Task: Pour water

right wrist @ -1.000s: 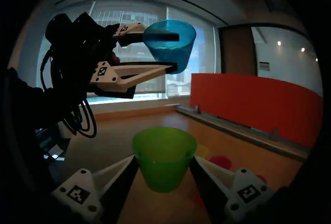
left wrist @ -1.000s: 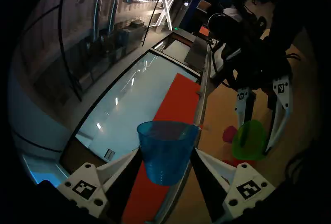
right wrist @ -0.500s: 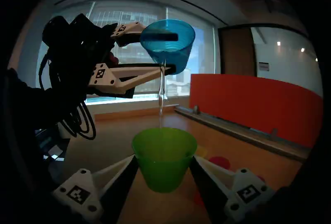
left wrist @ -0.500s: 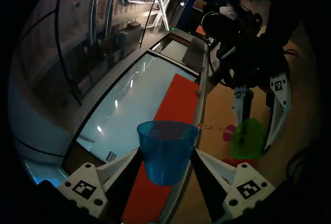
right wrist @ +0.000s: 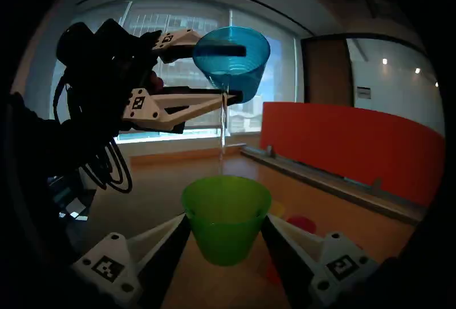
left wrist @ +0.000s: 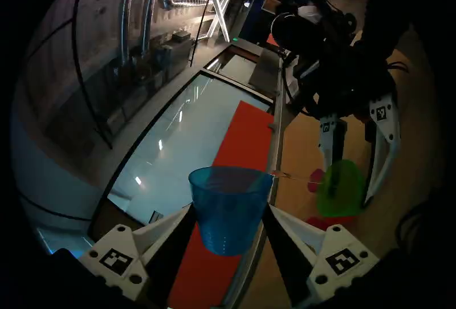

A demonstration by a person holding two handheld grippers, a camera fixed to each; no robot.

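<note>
The right gripper view has the right gripper [right wrist: 227,226] nearest. Its two fingers pinch a green cup [right wrist: 226,218], one on each side, and the cup is upright above the table [right wrist: 154,195]. Higher up, coming in from the left, is the left gripper [right wrist: 239,73]. Its fingers sit one above the other, clamped on a blue cup [right wrist: 231,58] that is tipped towards the green one. A thin stream of water [right wrist: 222,132] drops from the blue cup's lower lip into the green cup's mouth. This view gives the height: the blue cup is well above the green cup and apart from it. Just behind the green cup, a yellow disc [right wrist: 278,207] and a red disc [right wrist: 302,223] lie on the table. Farther back stand a red partition [right wrist: 353,149] and a window [right wrist: 171,29].

The left gripper view is rolled over, so the table and partition run steeply up it. Here the blue cup sits nearest, between this gripper's own fingers. The stream leaves its rim sideways and reaches the green cup, which is held farther off between the right gripper's long fingers.

In all there are two grippers, two cups, one stream and two discs that I can tell apart.
</note>
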